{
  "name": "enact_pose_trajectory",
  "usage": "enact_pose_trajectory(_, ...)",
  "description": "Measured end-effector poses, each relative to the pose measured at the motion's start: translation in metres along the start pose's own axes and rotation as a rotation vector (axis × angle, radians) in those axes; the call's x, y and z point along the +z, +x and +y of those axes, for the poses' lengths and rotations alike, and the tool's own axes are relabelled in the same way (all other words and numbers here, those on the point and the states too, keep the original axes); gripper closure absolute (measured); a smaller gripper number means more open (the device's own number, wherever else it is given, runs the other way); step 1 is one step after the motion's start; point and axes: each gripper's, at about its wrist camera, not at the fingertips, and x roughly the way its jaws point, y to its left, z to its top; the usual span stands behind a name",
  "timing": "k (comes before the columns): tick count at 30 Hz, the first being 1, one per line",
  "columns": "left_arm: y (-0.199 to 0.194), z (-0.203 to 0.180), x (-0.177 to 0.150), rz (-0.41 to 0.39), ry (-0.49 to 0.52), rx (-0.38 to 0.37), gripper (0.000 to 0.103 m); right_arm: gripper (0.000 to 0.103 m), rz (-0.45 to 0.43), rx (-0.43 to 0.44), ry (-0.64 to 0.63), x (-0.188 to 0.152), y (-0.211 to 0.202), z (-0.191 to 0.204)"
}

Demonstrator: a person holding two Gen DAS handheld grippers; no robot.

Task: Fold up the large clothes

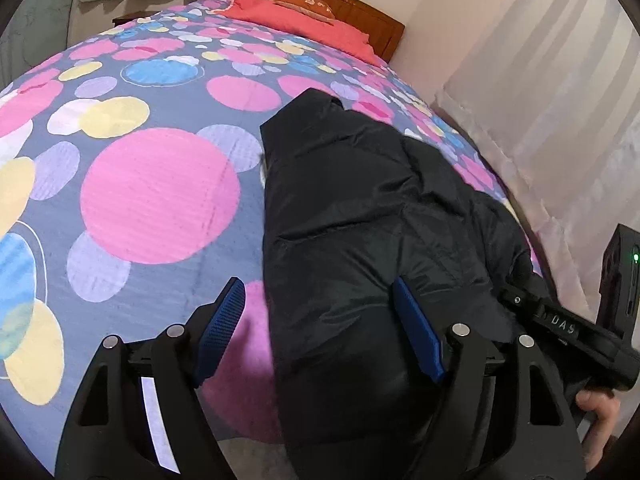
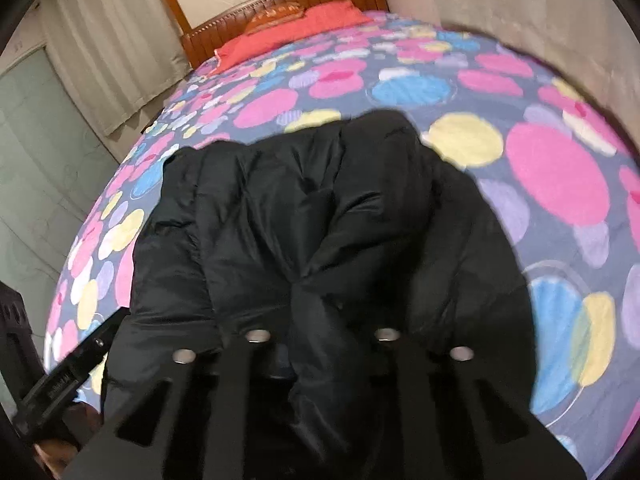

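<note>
A black puffer jacket [image 1: 352, 208] lies lengthwise on the bed, partly folded. It also fills the middle of the right wrist view [image 2: 312, 216]. My left gripper [image 1: 320, 308] is open with blue pads; its left fingertip [image 1: 226, 312] is over the bedspread and its right fingertip [image 1: 412, 320] rests on the jacket's near edge. My right gripper [image 2: 316, 344] is shut on bunched black jacket fabric at the near hem; its fingertips are buried in the cloth. The right gripper's body shows at the far right of the left wrist view [image 1: 560, 324].
The bedspread [image 1: 160, 200] is grey with pink, yellow and blue circles. A red pillow [image 1: 304, 20] and wooden headboard [image 1: 360, 8] are at the far end. A pale curtain [image 1: 560, 100] hangs along one side. A curtain and glass door [image 2: 48, 128] flank the other side.
</note>
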Motion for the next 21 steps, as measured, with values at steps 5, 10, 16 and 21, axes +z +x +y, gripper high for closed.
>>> enact_pose_trajectory(5, 0.002, -0.029, 0.002, 0.003, 0.068, -0.049, 0.028, 0.092, -0.006, -0.031, -0.016, 0.003, 0.001, -0.018)
enact_pose_trajectory(10, 0.026, -0.063, -0.004, 0.018, 0.173, 0.014, 0.028, 0.093, 0.014, -0.096, -0.046, -0.002, 0.017, -0.034)
enact_pose_trajectory(16, 0.051, -0.075, -0.01, 0.029, 0.246, 0.069, 0.028, 0.092, 0.034, -0.061, -0.013, -0.009, 0.041, -0.054)
enact_pose_trajectory(21, 0.056, -0.077, -0.019, 0.0, 0.278, 0.1, 0.028, 0.091, 0.001, -0.073, -0.018, -0.018, 0.048, -0.054)
